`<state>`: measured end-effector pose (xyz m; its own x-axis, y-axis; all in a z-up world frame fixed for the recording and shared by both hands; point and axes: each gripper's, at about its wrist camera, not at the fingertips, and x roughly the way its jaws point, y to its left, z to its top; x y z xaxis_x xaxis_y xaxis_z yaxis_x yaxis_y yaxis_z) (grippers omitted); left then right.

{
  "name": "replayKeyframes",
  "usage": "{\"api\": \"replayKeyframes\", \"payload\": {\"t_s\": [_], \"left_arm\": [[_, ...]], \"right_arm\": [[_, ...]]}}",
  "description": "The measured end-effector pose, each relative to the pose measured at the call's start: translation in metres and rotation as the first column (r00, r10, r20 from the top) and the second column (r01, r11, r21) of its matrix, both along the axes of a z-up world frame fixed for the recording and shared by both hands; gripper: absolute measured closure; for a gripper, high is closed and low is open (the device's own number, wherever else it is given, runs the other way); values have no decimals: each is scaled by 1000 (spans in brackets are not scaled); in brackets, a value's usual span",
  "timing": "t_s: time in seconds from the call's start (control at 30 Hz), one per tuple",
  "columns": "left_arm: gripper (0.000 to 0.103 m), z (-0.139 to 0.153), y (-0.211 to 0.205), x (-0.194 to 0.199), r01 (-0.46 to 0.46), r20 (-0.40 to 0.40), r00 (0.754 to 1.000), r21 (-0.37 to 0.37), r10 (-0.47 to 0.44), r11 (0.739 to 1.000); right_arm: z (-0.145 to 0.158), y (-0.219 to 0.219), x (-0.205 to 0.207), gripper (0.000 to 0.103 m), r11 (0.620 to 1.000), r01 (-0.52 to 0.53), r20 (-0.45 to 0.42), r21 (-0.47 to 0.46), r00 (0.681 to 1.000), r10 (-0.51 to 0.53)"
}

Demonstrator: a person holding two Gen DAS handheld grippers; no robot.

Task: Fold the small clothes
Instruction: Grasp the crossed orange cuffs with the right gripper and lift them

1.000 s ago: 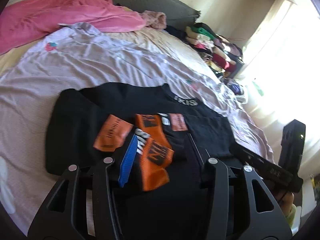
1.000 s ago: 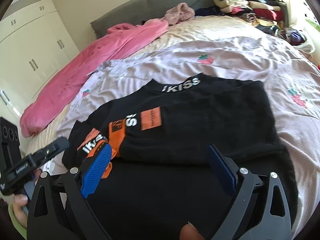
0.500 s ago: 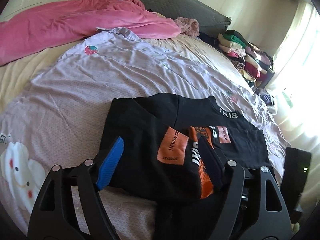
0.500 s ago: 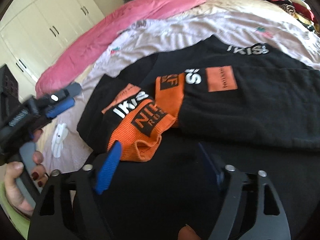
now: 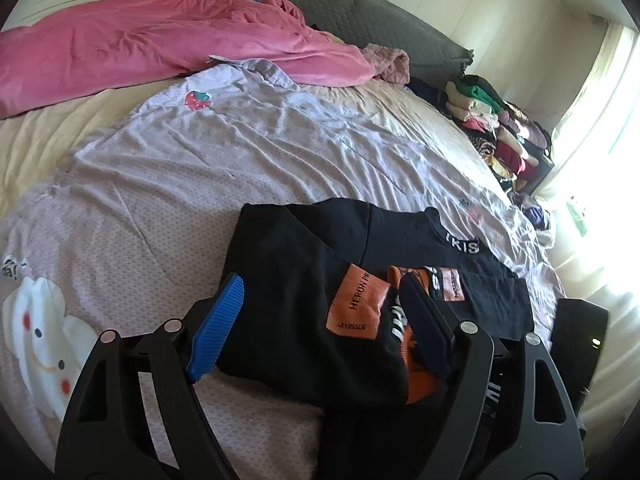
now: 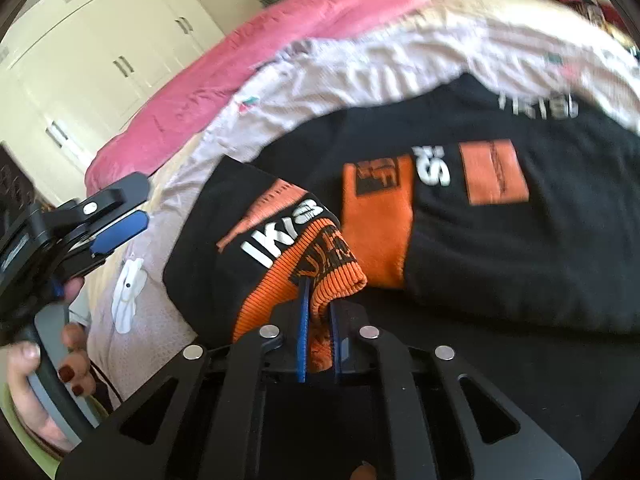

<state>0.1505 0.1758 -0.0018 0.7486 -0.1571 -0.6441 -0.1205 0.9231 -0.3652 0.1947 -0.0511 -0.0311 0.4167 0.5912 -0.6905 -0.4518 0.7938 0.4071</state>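
Black sweater (image 6: 500, 248) lies on bed sheet (image 5: 168, 216); right gripper (image 6: 318, 312) just closed, pinching orange cuff (image 6: 320, 276); left gripper (image 5: 320, 320) spread wide, straddling sleeve (image 5: 296, 304), jaws ungripped.

Bedroom in a home. A wide bed (image 5: 224, 168) fills both views, covered by a pale lilac sheet (image 5: 280, 148) printed with strawberries and a white cartoon figure at 8 o'clock. Pink blanket (image 5: 160, 44) bunched along the far side, 11 o'clock. Dark grey headboard (image 5: 360, 20) against a cream wall at 12 o'clock. Pile of folded clothes (image 5: 496, 132) stacked at 2 o'clock. Bright curtained window (image 5: 600, 128) at 3 o'clock. In the right wrist view, cream built-in wardrobe (image 6: 100, 52) with paired handles at 10 o'clock.
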Motion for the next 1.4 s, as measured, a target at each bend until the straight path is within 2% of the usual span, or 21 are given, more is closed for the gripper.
{"api": "replayKeyframes", "payload": {"t_s": [0.13, 0.23, 0.33, 0.57, 0.8, 1.0, 1.23, 1.4], "left_arm": [[30, 2, 8, -2, -26, 10, 1000, -12, 26, 1000], [30, 4, 16, -4, -54, 21, 998, -35, 55, 998], [30, 5, 22, -6, -73, 31, 997, -55, 74, 996], [30, 6, 23, -6, -74, 36, 996, -60, 76, 995], [30, 5, 13, -4, -45, 51, 998, -44, 47, 998], [30, 0, -8, 3, -1, 44, 999, 4, 1, 1000], [32, -11, -50, 22, 83, 21, 996, 101, -85, 991], [36, -18, -81, 36, 140, 23, 989, 158, -146, 977]], "right_arm": [[27, -11, -4, 96, 1000, 23, 100, 0, 995, -23], [47, -24, -6, 96, 997, 60, 189, -44, 981, -50], [60, -43, 0, 96, 991, 115, 241, -68, 966, -96], [68, -91, 7, 97, 952, 263, 341, -157, 919, -198], [60, -130, 9, 97, 916, 353, 356, -192, 895, -270], [50, -153, 7, 97, 885, 406, 358, -227, 880, -312], [39, -176, 10, 97, 853, 464, 350, -236, 860, -371], [33, -186, 12, 97, 851, 473, 339, -227, 858, -387]]}}
